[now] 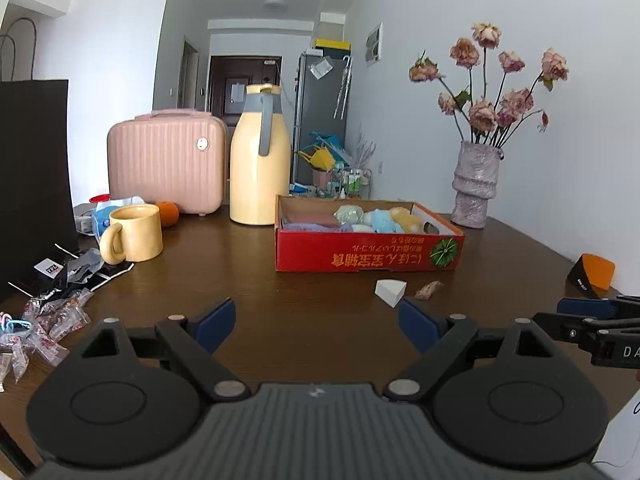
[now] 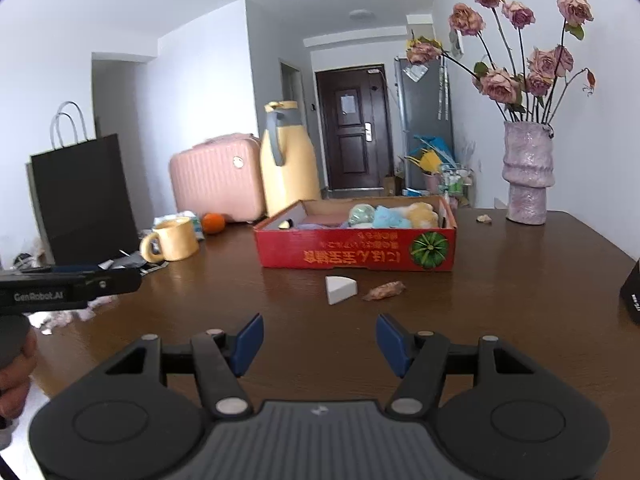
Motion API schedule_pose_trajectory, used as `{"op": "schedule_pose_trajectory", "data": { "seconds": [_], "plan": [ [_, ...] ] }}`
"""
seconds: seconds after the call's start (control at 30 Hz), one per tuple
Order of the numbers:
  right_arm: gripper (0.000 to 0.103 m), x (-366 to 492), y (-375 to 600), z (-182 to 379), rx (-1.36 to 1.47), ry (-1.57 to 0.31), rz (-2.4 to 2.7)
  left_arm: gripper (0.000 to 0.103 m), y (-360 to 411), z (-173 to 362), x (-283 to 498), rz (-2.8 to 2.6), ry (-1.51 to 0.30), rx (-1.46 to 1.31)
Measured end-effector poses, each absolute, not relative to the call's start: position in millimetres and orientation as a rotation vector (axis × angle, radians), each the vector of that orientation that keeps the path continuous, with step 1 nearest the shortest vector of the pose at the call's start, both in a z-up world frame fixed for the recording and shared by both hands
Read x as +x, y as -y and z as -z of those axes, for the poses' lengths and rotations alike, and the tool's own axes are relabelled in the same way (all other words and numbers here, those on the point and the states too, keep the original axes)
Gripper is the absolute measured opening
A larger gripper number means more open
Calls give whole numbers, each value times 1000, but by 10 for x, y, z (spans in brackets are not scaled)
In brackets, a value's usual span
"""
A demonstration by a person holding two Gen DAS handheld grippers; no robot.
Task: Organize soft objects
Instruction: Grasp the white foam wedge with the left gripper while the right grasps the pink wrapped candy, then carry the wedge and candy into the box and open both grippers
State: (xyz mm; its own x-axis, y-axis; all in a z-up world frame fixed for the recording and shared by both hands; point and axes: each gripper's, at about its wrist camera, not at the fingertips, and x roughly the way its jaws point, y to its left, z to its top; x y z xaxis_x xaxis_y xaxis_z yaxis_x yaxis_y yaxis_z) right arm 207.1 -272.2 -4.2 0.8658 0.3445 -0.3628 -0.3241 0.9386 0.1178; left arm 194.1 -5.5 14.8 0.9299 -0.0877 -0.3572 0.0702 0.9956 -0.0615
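Bright, even daylight; sharp focus; fisheye bending with dark corners.

Table (image 2: 500,300) is dark glossy wood, the red box (image 2: 352,250) ahead of the grippers is printed cardboard holding fuzzy plush toys (image 2: 390,216), vase (image 2: 527,172) looks rough and lumpy.

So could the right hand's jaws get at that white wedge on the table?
Probably yes. The right gripper is open and empty, and only bare table lies between it and the white wedge.
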Motion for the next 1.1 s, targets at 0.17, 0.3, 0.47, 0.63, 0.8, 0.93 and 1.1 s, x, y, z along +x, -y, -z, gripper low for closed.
{"op": "schedule_pose_trajectory", "data": {
  "seconds": [0.17,0.3,0.47,0.63,0.8,0.93,1.1],
  "plan": [
    [62,2337,2773,132,57,-426,-324,90,85,-25,2181,88,-418,-45],
    [62,2767,2870,214,100,-483,-294,90,193,64,2497,120,-452,-22],
    [53,3497,2947,352,215,-566,-305,80,483,205,3099,198,-477,27],
    [48,4157,2830,497,248,-639,-309,68,772,418,3730,258,-558,86],
    [39,4574,2669,638,196,-693,-277,68,958,586,4128,307,-607,108],
    [15,4646,2676,686,133,-678,-265,46,1047,700,4340,318,-646,114],
    [13,4624,2715,696,95,-646,-272,26,1040,731,4457,330,-648,67]
  ]
}}
